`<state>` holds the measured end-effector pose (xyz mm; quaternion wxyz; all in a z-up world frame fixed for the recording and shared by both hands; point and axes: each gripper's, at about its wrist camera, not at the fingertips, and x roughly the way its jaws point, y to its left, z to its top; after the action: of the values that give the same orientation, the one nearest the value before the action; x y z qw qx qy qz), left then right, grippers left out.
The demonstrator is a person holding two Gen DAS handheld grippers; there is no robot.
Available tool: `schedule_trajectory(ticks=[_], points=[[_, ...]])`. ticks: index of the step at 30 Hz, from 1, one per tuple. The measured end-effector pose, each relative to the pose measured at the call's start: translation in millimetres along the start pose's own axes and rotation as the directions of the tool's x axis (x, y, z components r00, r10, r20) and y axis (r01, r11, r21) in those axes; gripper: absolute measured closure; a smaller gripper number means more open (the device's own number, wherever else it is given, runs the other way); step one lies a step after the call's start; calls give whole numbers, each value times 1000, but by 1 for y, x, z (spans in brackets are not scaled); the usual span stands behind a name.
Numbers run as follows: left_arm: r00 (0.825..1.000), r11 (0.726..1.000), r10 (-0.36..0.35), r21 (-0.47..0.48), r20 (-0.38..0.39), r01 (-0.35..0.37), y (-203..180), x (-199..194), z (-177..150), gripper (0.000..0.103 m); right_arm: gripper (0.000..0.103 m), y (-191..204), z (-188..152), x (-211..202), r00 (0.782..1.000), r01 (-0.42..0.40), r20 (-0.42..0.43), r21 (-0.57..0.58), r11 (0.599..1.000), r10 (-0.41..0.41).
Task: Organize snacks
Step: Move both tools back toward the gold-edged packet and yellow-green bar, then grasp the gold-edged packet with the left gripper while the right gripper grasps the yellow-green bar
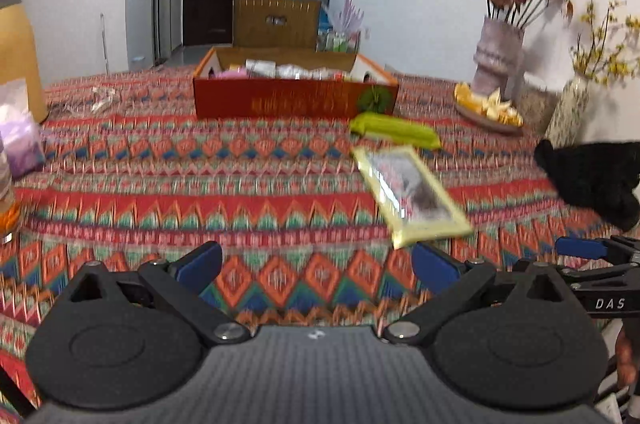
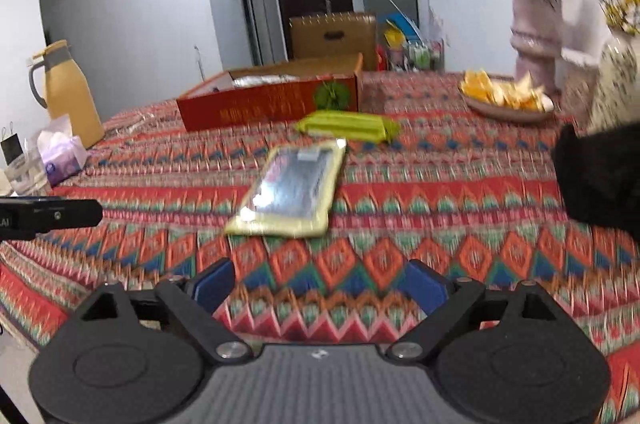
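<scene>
Step in hand: approach to pick-up, judged from layout; two packets loose on the surface, none gripped.

Left tool (image 1: pixel 316 266): blue pads spread wide, nothing between, only cloth below. Right tool (image 2: pixel 320 284): likewise spread wide, empty, pointed toward the loose packets.

Yellow packet (image 2: pixel 294 189): flat rectangular pouch, pale yellow sealed border, glossy film window with strong glare; lying flat on the cloth ahead of the right tool, near the left tool's right pad in the left wrist view (image 1: pixel 410 197).

Green packet (image 2: pixel 348 125): long, soft pillow-shaped wrapper, matte green, crimped ends; lying just before the box, beyond the yellow packet.

Box (image 1: pixel 296 95): open-topped red cardboard carton, low walls, flaps up, already holding pale wrapped snacks; far side of the surface.

Surface (image 1: pixel 240 191): covered in woven-look cloth, zigzag and diamond pattern in red, orange, green, blue.

Next move, judged: lowering onto the yellow packet, edge-on grip across the thin border, slippery film likely; then carry to the box.

Also present: yellow jug (image 2: pixel 70 95), tissue pack (image 2: pixel 62 153), dish of orange pieces (image 2: pixel 506 95), vase of dried flowers (image 1: pixel 498 53).
</scene>
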<state>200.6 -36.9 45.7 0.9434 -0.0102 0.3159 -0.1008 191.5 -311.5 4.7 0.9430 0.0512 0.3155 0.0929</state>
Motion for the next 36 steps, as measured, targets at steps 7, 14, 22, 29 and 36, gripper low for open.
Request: schedule_trajectory(ticks=[7, 14, 22, 29, 36], points=[[999, 999, 25, -42, -29, -26, 11, 1, -10, 0, 11, -2, -10, 1, 999, 40, -19, 15, 999, -40], [999, 997, -4, -82, -42, 0, 16, 15, 1, 0, 11, 0, 2, 8, 999, 36, 10, -2, 999, -36], [996, 995, -88, 49, -31, 89, -60, 86, 38, 0, 11, -45, 20, 14, 992, 112, 55, 47, 993, -115], [997, 969, -26, 245, -67, 42, -129, 170, 51, 0, 11, -85, 25, 20, 987, 154, 42, 81, 985, -158], [994, 983, -46, 172, -102, 63, -110, 197, 61, 16, 11, -107, 42, 44, 987, 161, 12, 33, 986, -162]])
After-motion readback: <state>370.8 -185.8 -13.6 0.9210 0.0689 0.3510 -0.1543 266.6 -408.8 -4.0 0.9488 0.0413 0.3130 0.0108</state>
